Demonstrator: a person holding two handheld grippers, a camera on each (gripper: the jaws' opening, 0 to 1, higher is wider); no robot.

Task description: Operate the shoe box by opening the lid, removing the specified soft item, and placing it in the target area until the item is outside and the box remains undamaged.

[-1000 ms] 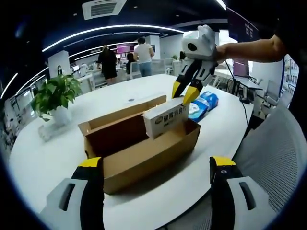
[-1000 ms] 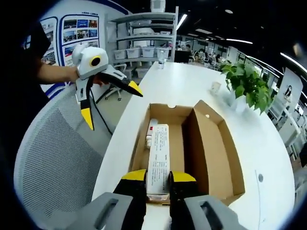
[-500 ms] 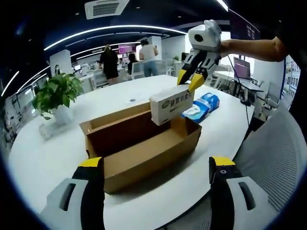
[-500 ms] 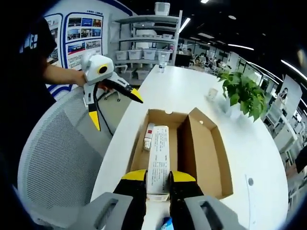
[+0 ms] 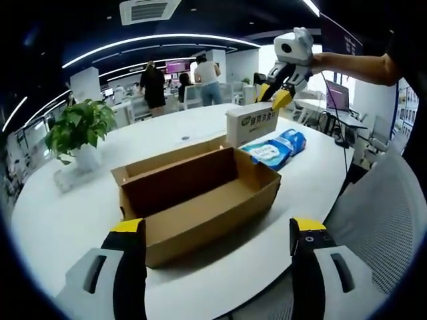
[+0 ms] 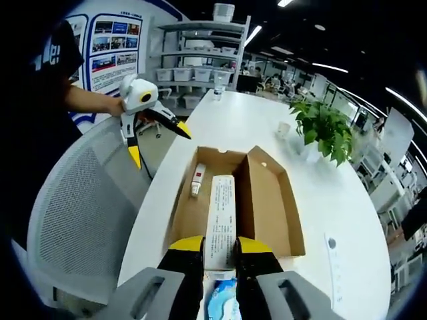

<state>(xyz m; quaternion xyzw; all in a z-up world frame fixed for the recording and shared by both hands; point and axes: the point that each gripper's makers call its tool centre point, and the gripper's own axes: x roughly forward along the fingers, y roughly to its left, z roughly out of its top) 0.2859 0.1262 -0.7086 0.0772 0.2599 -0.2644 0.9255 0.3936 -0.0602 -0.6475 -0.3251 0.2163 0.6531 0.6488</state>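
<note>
Carton, pinched at one end between the right gripper jaws above the pack beside the box, could droop and slip; left gripper waits spread.

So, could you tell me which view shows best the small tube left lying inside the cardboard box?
The right gripper view: it looks down into the open cardboard box, so the small tube lies plain on the floor by the far left wall. In the left gripper view the box's near wall hides that part of the floor.
</note>
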